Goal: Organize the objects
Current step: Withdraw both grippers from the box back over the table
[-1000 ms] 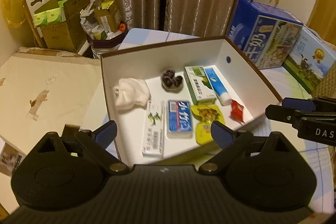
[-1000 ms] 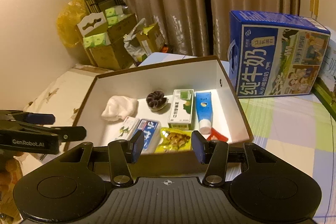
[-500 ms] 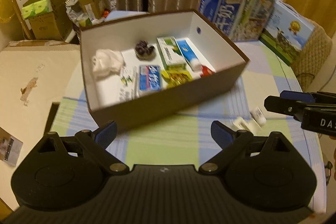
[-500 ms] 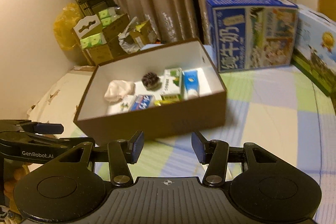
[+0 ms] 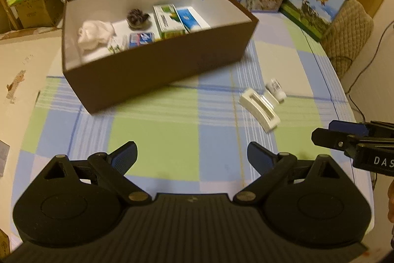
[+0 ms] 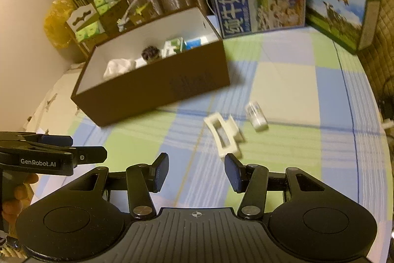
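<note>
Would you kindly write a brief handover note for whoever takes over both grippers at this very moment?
Left gripper: open, empty, above the tablecloth in front of the box.
Right gripper: open, empty, just short of the white clip.
Done: the box already holds a white cloth, cartons and a tube.
Left: the clip and the small bottle beside it lie on the cloth outside the box; probably both go in, clip first.

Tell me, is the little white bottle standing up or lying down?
Lying down. The little white bottle rests on its side on the checked tablecloth, beside the white clip, outside the brown box.
</note>
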